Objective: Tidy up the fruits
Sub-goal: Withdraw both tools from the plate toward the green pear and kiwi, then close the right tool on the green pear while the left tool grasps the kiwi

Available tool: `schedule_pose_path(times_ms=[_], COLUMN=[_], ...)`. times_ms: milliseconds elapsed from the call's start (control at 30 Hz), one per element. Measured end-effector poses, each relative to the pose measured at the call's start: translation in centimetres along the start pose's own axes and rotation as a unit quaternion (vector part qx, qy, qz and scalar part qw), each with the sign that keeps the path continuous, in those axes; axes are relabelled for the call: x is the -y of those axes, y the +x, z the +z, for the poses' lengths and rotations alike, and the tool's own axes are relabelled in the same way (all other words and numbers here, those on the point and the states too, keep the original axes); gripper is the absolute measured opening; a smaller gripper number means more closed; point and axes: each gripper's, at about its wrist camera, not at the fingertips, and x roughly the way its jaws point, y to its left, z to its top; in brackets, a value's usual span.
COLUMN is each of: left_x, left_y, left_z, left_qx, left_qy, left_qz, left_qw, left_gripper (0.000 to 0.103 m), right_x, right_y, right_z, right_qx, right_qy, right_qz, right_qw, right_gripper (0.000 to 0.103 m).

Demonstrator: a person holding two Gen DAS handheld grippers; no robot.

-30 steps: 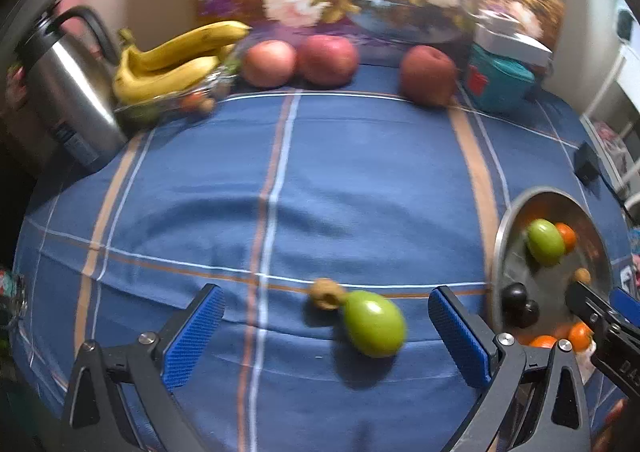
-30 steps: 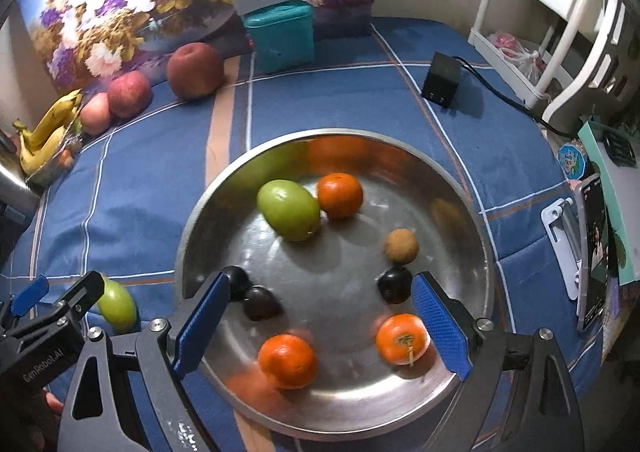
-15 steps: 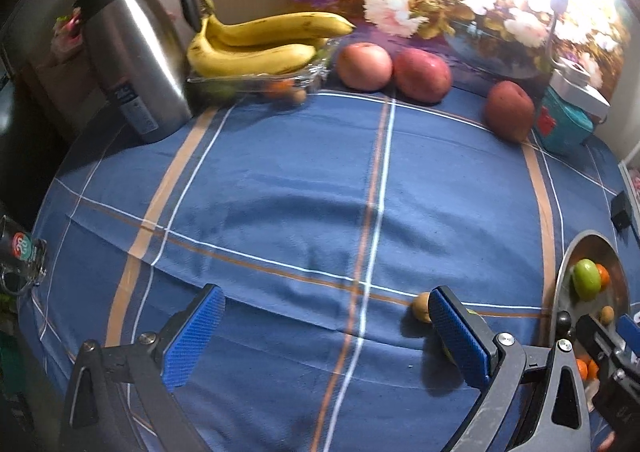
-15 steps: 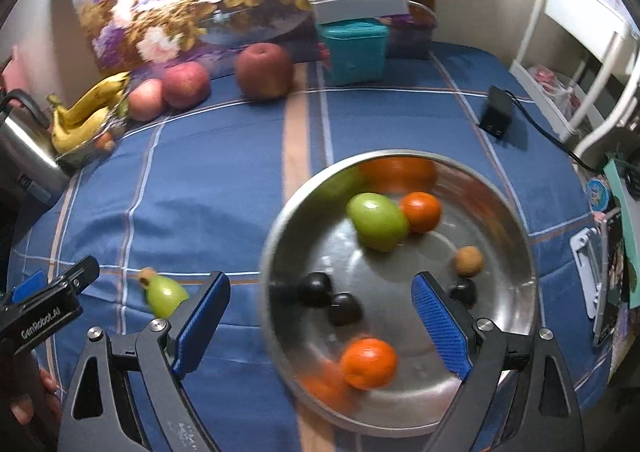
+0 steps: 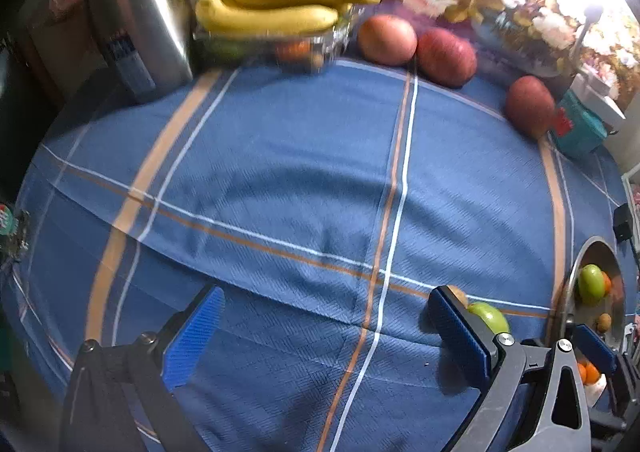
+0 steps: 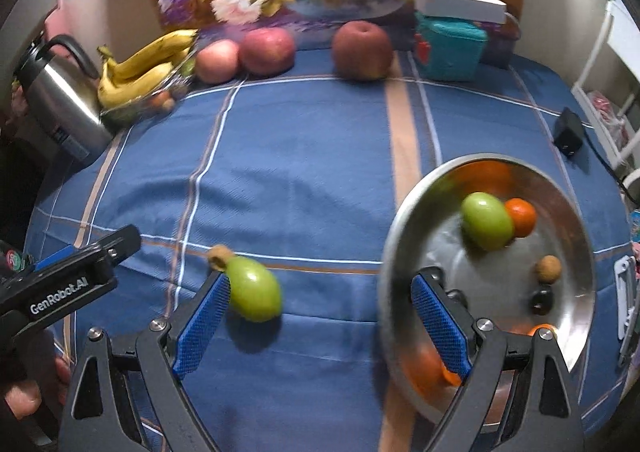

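- Several small fruits already lie in the metal bowl (image 6: 576, 336): a green one, oranges, dark ones and a brown one.
- One green fruit (image 6: 253, 288) and a small brown fruit (image 6: 219, 254) remain on the blue cloth of the tabletop (image 6: 304, 156), by my judgement the next to go in.
- Right tongs (image 6: 320, 320) gape wide and hold nothing; the green fruit sits just beside their left finger, the bowl at their right.
- Left tongs (image 5: 324, 332) are also wide and hold nothing, with the green fruit behind their right finger.
- Ahead of both tongs the cloth is bare; bananas (image 6: 140, 68), three apples (image 6: 266, 50) and a kettle (image 6: 60, 100) line the far edge.
- Room is tight only at the bowl's rim.
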Motion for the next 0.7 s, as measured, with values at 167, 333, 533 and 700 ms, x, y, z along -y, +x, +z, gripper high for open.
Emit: schedule_pose_path(times_ms=[167, 333, 533, 700], left_x=[-0.4, -0.6, -0.5, -0.5], left_y=[2.1, 3.5, 3.8, 3.7], left_z=[-0.1, -0.3, -0.3, 0.1], left_qx=[-0.025, -0.043, -0.044, -0.036], left_qy=[-0.009, -0.011, -0.013, -0.021], left_qz=[0.009, 0.01, 0.007, -0.005], left_qw=[0.9996, 0.999, 0.9989, 0.9991], left_gripper=[0.103, 0.103, 0.103, 0.103], right_x=[-1.3, -1.8, -2.3, -2.6], right_y=[1.8, 3.6, 5.3, 5.7], right_z=[-0.3, -0.7, -1.0, -0.9], right_qx=[-0.018, -0.042, -0.06, -0.055], right_qy=[-0.016, -0.022, -0.027, -0.03], right_qz=[0.018, 0.025, 0.029, 0.039], right_qw=[1.0, 0.999, 0.997, 0.997], right_gripper=[0.088, 0.078, 0.077, 0.06])
